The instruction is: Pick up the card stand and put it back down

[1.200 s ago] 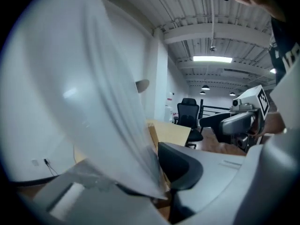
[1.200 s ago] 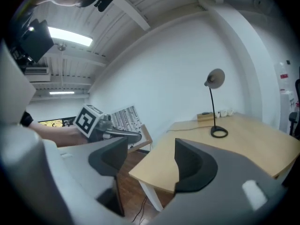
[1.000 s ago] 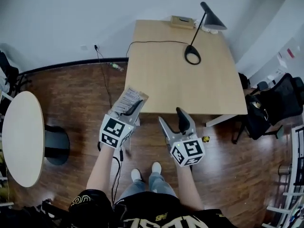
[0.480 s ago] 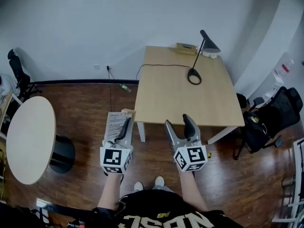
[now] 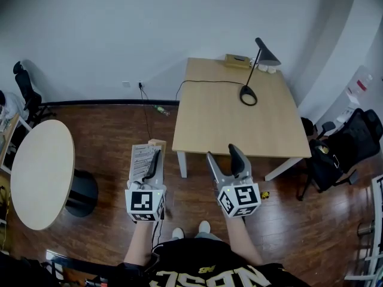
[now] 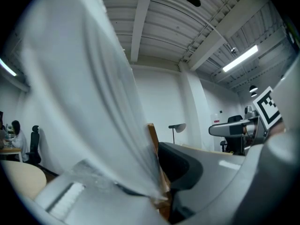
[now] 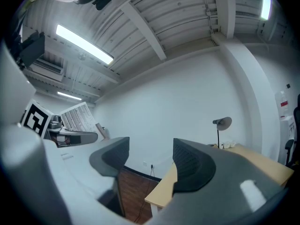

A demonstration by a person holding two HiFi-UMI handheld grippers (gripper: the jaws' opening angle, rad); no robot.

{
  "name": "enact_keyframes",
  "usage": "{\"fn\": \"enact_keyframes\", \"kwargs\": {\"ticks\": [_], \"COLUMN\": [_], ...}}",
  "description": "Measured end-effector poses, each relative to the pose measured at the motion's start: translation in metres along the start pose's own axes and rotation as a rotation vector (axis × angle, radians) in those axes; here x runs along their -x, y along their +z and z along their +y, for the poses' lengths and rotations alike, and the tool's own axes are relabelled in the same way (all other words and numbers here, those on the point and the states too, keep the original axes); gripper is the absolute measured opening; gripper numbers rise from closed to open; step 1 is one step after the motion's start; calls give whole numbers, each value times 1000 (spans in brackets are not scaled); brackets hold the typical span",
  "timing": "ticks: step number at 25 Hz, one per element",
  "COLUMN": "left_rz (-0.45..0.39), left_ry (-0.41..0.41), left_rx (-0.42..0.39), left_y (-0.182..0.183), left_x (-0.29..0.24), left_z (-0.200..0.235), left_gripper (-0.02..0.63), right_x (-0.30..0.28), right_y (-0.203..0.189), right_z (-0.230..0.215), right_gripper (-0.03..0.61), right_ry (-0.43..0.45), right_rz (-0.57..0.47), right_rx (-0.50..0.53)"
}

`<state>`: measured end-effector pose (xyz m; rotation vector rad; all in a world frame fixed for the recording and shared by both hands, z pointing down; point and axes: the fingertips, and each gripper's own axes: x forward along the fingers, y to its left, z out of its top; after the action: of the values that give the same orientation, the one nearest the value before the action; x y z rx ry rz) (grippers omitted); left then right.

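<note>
The card stand (image 5: 142,160) is a white printed card in a small wooden base (image 6: 153,144). My left gripper (image 5: 154,158) is shut on it and holds it in the air over the wooden floor, left of the table's near corner. In the left gripper view the card (image 6: 93,102) fills the left half, pinched at the jaws (image 6: 157,186). My right gripper (image 5: 221,154) hovers at the table's (image 5: 239,124) near edge. Its jaws have just been closing, still stand apart, and hold nothing (image 7: 150,161). The right gripper view shows the card stand (image 7: 79,118) at far left.
A black desk lamp (image 5: 248,94) and a small box (image 5: 237,60) stand at the far end of the rectangular wooden table. A round pale table (image 5: 42,172) is at left. A black office chair (image 5: 341,148) is at right. A cable (image 5: 146,121) trails on the floor.
Both grippers have drawn back from the table's near edge. The card stand in the left gripper has swung left, off the table's corner. The right jaws have narrowed.
</note>
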<state>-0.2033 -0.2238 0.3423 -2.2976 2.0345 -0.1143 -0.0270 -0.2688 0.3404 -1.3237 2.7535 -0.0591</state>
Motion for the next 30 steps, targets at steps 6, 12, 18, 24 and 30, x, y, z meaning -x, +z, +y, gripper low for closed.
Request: {"fn": "enact_keyframes", "kwargs": {"ticks": [6,12,18,24,30], "left_rz": [4,1,9,-2,14], "left_ry": [8,-2,4,1,2], "left_rx": [-41,-66,-82,-98,-72], "left_y": [-2,-3,-3,0,-2], "left_x": [-1,-1,-2,-3,-8], "left_z": [1,0,1,-2,-8], "left_gripper": [56,55,57,55,55], "right_x": [-2,-4,-5,-4,-3], "right_y": [-1,-2,-1,-3,-2], "right_z": [2,5,9,5,-3], "right_gripper": [296,291,288,285,284], "right_ry": [8,10,21,12,14], "right_rz": [1,5,10,10,11], "right_rx": [6,10,16,17,10]}}
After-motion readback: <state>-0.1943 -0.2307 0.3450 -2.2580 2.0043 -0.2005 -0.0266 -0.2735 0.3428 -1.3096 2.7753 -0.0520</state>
